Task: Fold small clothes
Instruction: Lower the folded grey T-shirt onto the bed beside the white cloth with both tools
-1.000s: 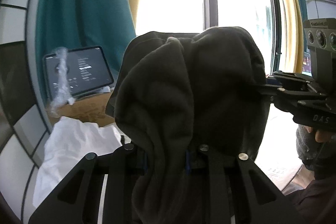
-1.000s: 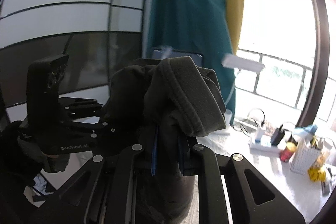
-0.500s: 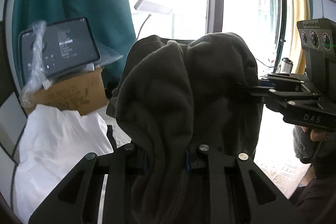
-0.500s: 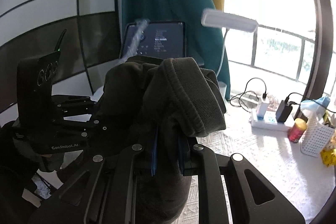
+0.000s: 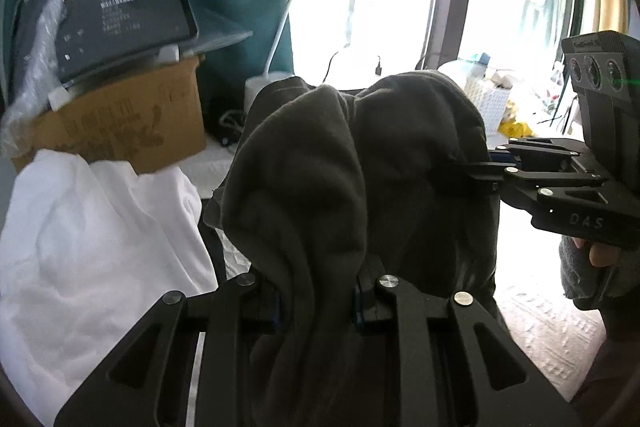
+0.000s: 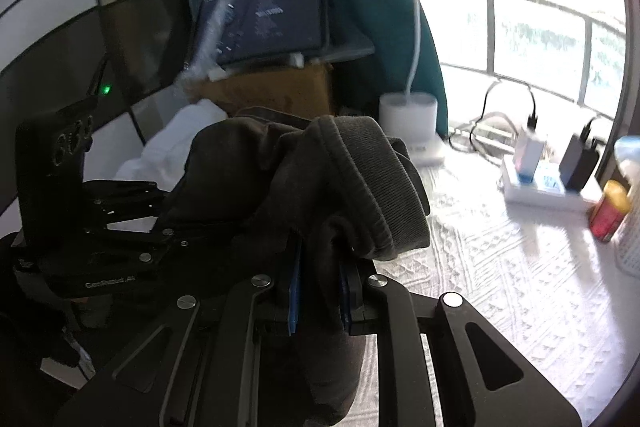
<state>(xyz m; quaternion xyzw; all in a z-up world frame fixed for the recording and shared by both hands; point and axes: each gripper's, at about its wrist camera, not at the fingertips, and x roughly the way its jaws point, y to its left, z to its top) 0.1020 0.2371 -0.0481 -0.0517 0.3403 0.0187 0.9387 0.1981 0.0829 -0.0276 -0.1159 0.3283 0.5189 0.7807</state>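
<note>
A dark grey garment (image 5: 340, 179) is bunched up and held in the air between both grippers. My left gripper (image 5: 316, 303) is shut on one part of it. My right gripper (image 6: 320, 291) is shut on another part, near a ribbed hem (image 6: 372, 183). In the left wrist view the right gripper (image 5: 476, 167) pinches the garment's right side. In the right wrist view the left gripper (image 6: 160, 227) holds the garment's left side. The cloth hangs down over both sets of fingers and hides their tips.
A white cloth heap (image 5: 80, 235) lies at left, in front of a cardboard box (image 5: 120, 127) with a tablet (image 5: 108, 15) on top. A white desk lamp (image 6: 408, 123), a power strip (image 6: 540, 187), a red can (image 6: 608, 211) and a white basket (image 5: 488, 99) stand on the white textured tablecloth (image 6: 500, 287).
Both grippers have come down with the garment still held. The views have tilted from the window and curtain toward the table, so the box, lamp and tablecloth now show.
</note>
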